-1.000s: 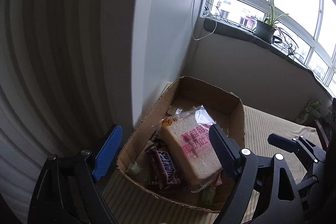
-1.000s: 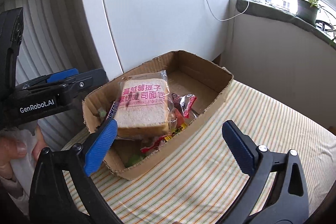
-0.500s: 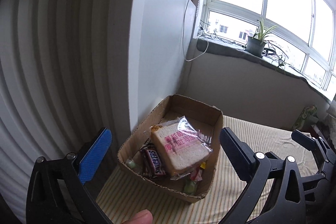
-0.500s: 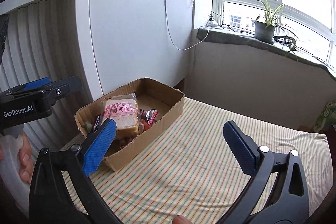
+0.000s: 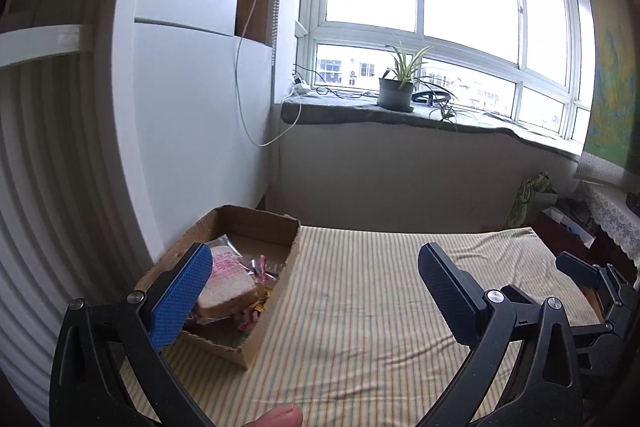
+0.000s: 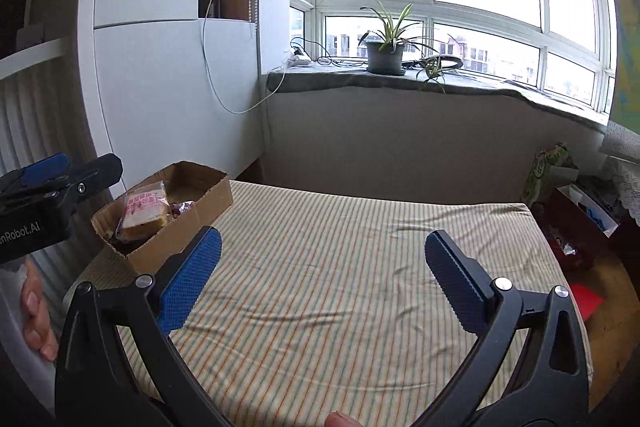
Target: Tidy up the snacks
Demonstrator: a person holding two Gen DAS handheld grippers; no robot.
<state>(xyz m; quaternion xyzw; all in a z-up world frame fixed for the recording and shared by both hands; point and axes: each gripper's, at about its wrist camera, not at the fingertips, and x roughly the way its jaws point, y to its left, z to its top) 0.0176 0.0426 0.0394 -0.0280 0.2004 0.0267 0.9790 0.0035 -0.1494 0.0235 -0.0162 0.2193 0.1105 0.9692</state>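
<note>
Holding left gripper (image 5: 314, 259) spread wide, having just been opening its jaws, nothing between them. Holding right gripper (image 6: 324, 239) spread wide and empty too. Finding cardboard box (image 5: 276, 303) of snacks lying to the left of both, long axis running away toward the wall, bread pack (image 5: 236, 287) on top. Judging left gripper as nearer.

Potted plant (image 6: 385, 55) on grey windowsill (image 6: 440, 83), striped cloth (image 6: 340, 267), white cable (image 5: 248, 75)
</note>
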